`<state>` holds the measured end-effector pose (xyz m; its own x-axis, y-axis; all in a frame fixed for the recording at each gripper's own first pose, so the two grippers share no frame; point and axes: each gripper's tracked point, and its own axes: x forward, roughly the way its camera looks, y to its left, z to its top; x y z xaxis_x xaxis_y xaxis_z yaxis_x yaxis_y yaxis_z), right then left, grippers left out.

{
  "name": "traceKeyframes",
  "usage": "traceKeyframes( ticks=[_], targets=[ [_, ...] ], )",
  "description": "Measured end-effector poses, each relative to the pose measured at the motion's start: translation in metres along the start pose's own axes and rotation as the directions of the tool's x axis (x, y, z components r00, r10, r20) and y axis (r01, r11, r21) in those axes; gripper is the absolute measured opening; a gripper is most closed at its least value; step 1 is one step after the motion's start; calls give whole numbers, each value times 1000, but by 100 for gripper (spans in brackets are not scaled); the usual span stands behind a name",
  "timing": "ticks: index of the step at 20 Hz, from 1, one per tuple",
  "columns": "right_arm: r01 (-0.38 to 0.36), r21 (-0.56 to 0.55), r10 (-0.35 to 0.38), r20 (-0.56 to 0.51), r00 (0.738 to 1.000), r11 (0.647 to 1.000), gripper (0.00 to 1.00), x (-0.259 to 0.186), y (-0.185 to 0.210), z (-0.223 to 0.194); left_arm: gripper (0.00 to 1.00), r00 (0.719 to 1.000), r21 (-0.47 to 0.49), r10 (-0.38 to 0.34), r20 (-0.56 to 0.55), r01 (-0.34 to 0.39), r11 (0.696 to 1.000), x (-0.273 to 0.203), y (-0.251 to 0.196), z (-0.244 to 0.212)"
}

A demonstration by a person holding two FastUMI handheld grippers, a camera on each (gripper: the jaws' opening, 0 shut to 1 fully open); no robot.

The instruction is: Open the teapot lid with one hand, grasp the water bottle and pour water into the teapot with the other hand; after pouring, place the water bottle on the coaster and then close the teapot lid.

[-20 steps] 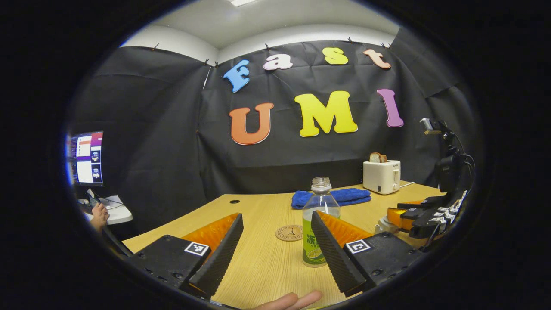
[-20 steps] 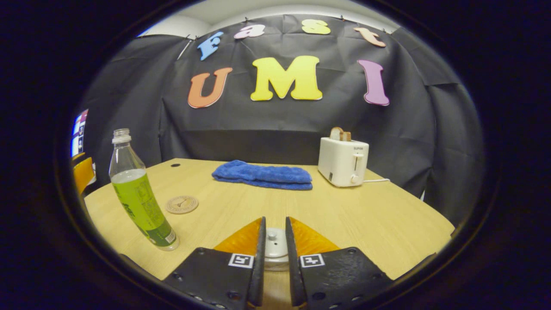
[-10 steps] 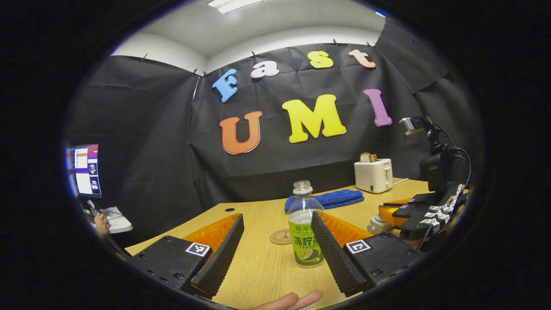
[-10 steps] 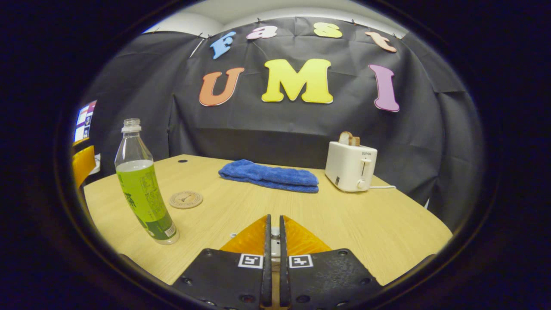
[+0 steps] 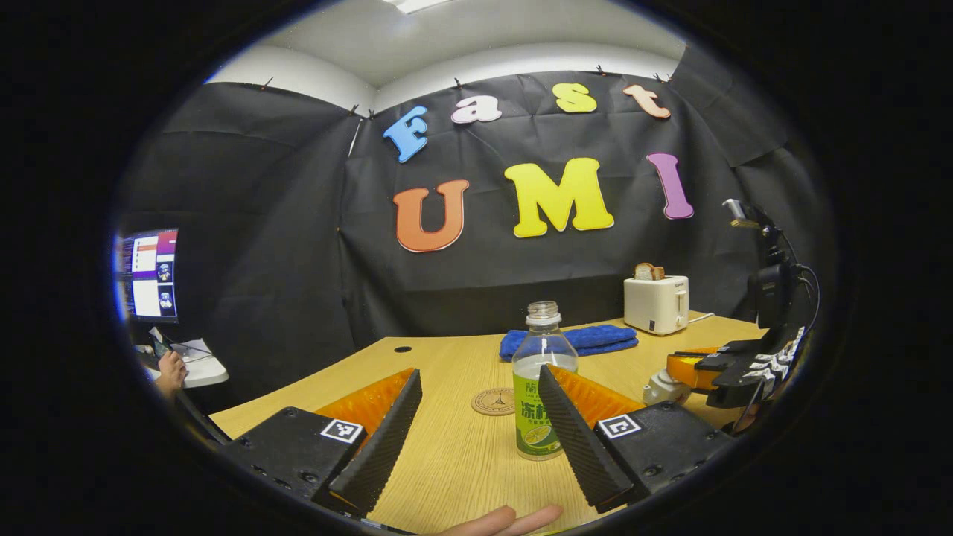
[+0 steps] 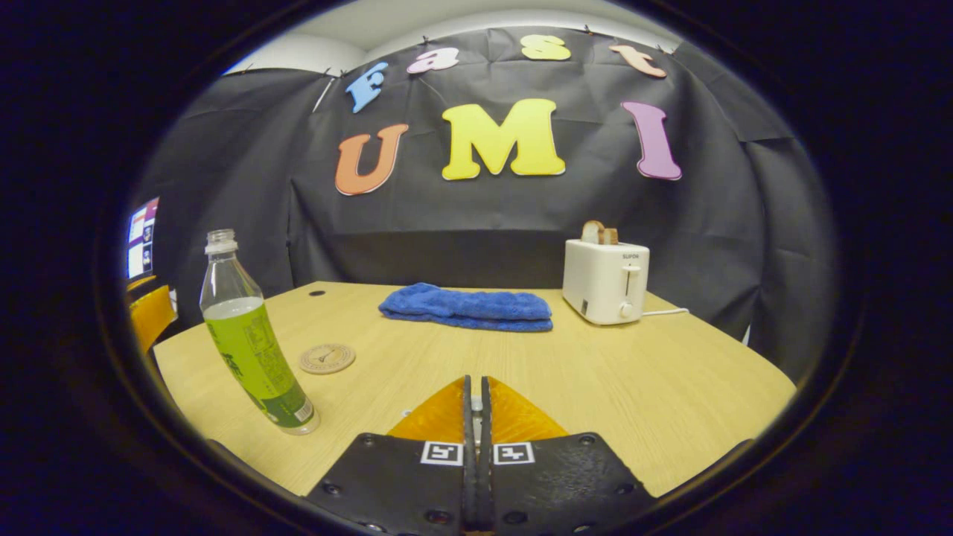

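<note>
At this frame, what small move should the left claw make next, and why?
Probably ease forward so the bottle sits between its fingers, then close. The left claw is open; the bottle stands upright, uncapped, ahead by its right finger. In the left gripper view the right claw looks closed at the teapot's top.

Print in view, little of it legible

The bottle (image 6: 253, 357) wears a printed label, and the toaster (image 6: 604, 283) has one small dark word on its front (too small to make out for certain). The coaster (image 5: 493, 401) bears a round emblem ringed with fine, unreadable lettering. Square black-and-white code markers sit on the left gripper (image 5: 478, 376) and the right gripper (image 6: 474, 381).
</note>
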<state>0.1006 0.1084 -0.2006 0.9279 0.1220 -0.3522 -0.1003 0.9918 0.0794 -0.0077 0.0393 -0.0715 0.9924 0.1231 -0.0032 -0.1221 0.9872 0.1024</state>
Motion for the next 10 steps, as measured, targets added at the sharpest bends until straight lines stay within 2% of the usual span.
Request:
traceKeyframes(
  ticks=[3, 5, 10],
  targets=[
    [4, -25, -3, 27, 1000, 1000, 0, -5, 0, 13, 98, 1000, -28, -7, -14, 7, 1000, 3, 1, -1],
    [31, -48, -28, 59, 998, 998, 0, -10, -7, 27, 98, 1000, -46, -6, -27, 5, 999, 4, 3, -2],
    [7, -33, -3, 129, 992, 999, 0, -31, -12, 62, 99, 998, -96, -3, -57, -2, 995, 10, 9, 2]
  ],
)
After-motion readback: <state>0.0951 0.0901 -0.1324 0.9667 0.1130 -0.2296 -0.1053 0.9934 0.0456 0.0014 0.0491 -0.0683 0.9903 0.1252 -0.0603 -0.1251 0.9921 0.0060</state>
